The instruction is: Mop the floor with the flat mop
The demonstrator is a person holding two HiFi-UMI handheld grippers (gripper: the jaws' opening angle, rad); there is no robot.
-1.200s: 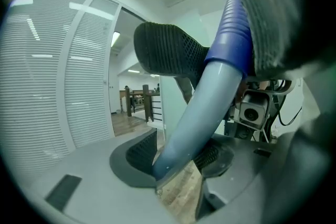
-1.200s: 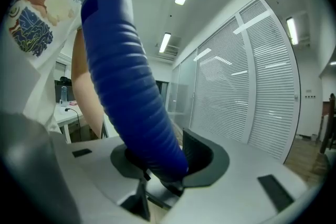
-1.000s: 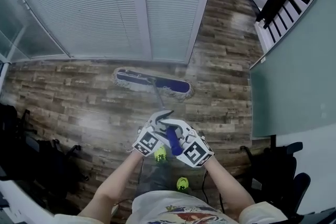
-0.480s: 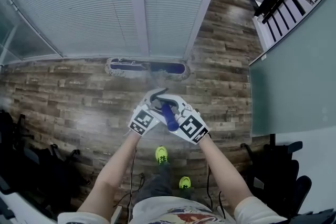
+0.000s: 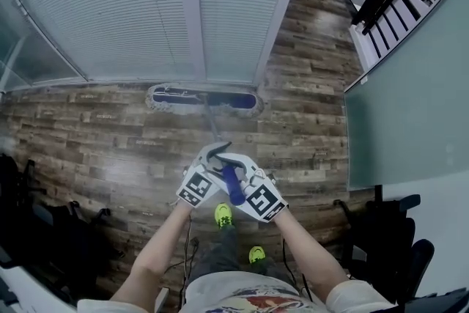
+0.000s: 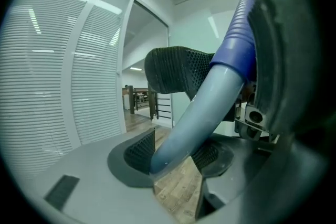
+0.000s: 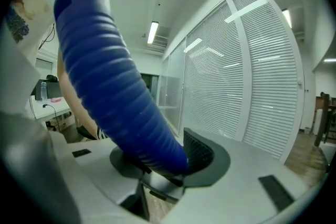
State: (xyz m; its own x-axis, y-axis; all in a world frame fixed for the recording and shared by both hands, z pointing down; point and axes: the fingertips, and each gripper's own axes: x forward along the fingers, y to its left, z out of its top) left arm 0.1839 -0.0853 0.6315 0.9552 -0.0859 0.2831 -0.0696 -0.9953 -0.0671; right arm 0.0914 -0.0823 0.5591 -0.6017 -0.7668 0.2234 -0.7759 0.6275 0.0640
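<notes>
The flat mop's head point(image 5: 203, 99), blue with a grey fringe, lies on the wooden floor along the foot of the blind-covered glass wall. Its grey pole point(image 5: 213, 127) runs back to both grippers and ends in a ribbed blue grip point(image 5: 233, 185). My left gripper point(image 5: 215, 155) is shut on the grey pole point(image 6: 205, 113), which sits between its ribbed pads point(image 6: 140, 150). Just behind it, my right gripper point(image 5: 229, 171) is shut on the blue grip point(image 7: 110, 92); its jaws have just been opening slightly, with the grip still between them.
The blinds and glass wall point(image 5: 146, 4) close off the far side. A green partition point(image 5: 410, 106) stands at the right, and floor runs on between them to the upper right. Black chairs and bags sit at the left point(image 5: 44, 223) and right point(image 5: 388, 238). My yellow-green shoes point(image 5: 223, 215) are below the grippers.
The mop head has slid away from me and straightened, from a slant on open floor to flat against the wall's foot. Both grippers went forward with the handle.
</notes>
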